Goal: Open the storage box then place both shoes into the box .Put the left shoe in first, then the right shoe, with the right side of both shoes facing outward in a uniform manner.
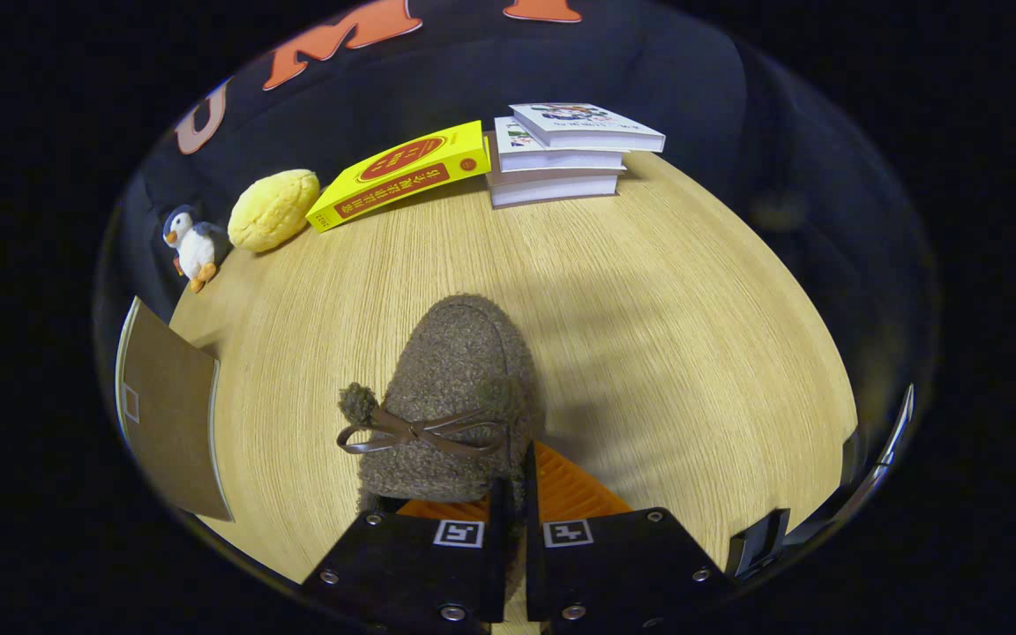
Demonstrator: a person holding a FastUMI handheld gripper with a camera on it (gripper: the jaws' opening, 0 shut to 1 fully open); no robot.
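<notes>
My fingers (512, 494) are pressed close, pinching the collar of the fuzzy brown slipper shoe with a leather bow (451, 397), toe pointing ahead over the pale wooden tabletop (667, 317). I judge this the carrying step; next I must swing toward the brown box flap (168, 410) at my left, keeping the shoe's right side outward.

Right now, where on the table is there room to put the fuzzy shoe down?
The claw is shut on the shoe. Bare table lies wide beside the shoe, up to the stacked books. It is crowded by the yellow book, bun toy, penguin and brown board.
</notes>
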